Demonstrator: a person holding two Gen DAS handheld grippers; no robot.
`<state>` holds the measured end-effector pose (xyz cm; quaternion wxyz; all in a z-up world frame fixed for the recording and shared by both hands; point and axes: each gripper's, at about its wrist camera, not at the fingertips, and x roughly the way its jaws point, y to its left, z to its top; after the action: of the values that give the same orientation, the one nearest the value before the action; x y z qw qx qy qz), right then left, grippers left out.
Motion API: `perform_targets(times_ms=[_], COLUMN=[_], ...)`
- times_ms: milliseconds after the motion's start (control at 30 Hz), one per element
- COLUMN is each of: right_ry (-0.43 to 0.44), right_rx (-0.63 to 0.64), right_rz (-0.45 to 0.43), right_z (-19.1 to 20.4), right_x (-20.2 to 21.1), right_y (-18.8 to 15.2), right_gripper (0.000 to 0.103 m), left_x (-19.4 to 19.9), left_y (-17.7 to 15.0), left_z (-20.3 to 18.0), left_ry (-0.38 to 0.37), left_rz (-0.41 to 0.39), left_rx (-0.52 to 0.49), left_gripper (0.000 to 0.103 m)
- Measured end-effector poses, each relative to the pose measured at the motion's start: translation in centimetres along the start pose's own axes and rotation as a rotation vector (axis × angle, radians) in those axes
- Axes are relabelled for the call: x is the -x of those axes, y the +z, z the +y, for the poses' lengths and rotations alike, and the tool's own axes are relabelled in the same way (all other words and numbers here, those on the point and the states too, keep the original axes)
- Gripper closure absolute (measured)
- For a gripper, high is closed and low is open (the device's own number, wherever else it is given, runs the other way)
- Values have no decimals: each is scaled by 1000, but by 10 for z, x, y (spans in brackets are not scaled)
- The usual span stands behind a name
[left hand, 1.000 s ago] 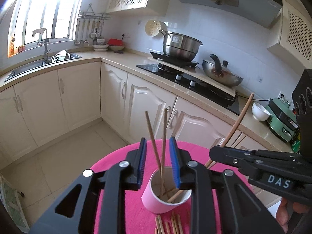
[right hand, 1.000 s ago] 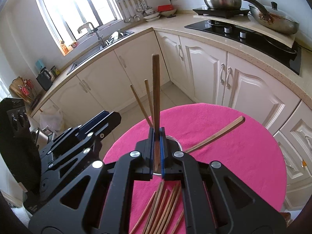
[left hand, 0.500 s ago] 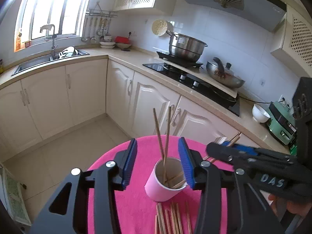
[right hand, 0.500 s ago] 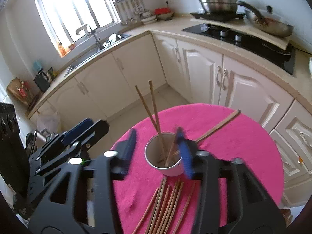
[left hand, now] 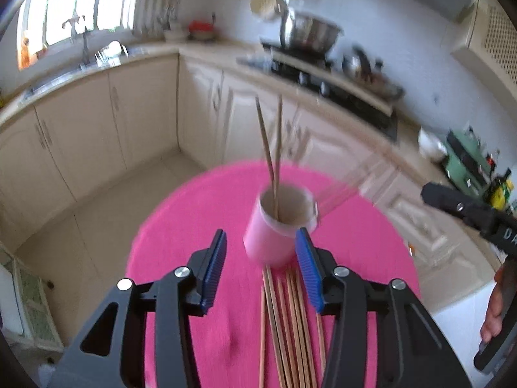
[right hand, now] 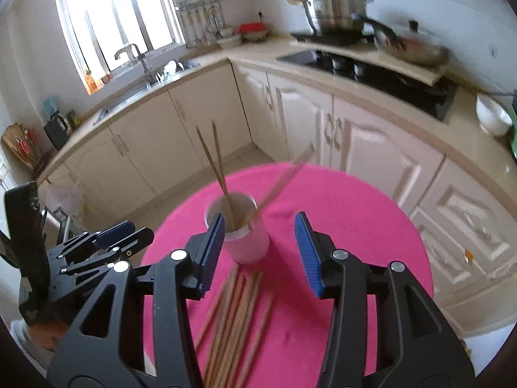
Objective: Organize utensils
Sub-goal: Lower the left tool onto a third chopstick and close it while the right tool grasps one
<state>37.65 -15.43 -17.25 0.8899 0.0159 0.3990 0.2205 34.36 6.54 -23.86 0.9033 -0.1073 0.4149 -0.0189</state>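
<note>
A white cup [right hand: 245, 236] stands upright near the middle of a round bench covered in pink cloth [right hand: 355, 226]. Inside it two chopsticks [right hand: 216, 161] stand nearly upright, crossing low down, and at least one more [right hand: 281, 181] leans out over the rim to the right; it is blurred, so it may be more than one. On the cloth just in front of the cup lies a loose bundle of chopsticks [left hand: 287, 323], roughly seven as far as the blur allows, lying side by side and pointing at the cup's base.

The left tool [left hand: 261, 263] hangs over that bundle with its blue pads apart and nothing between them. The right tool [right hand: 258, 245] is also open and empty, its left pad in front of the cup's rim. Both tools' jaws opened within the last second and have since held steady.
</note>
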Motion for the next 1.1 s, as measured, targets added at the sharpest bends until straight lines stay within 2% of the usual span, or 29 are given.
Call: perform_targets(times_ms=[167,367,433,467,533,600,633,933,1100], right_ry=[-4,18,28,30,29,32,34,34,40], right_rx=[-63,-156,-174,-177,-171,-174,-176,-186,-185], right_rz=[121,264,287,296,319,338,347,396,420], right_z=[-19,-33,-35,-34,-36,-36,-37,-40,-39], right_x=[-12,-42,-48,-51,-58,-62,-64,-77,-85], right_y=[-47,-97,-107,-110,-116,-121,-123,-131,-130], right_gripper=[58,58,58,58,58,58,58,58,58], left_x=[-35,-71,-81,-85,-94,-101,-105,-128,-133], left_y=[-41,-78,-87,-90,-96,-102,-102,-106,-104], left_z=[-4,-6,-6,-6,-6,-4,-3,-2,-4], left_ry=[-10,-11,-13,-13,-2,3,-3,21,27], left_rz=[214,364,412,427,461,484,496,553,558], left_rx=[-46,-78,-85,-85,-92,-85,-75,-69,-73], left_gripper=[59,59,69,74,79,92,94,95,95])
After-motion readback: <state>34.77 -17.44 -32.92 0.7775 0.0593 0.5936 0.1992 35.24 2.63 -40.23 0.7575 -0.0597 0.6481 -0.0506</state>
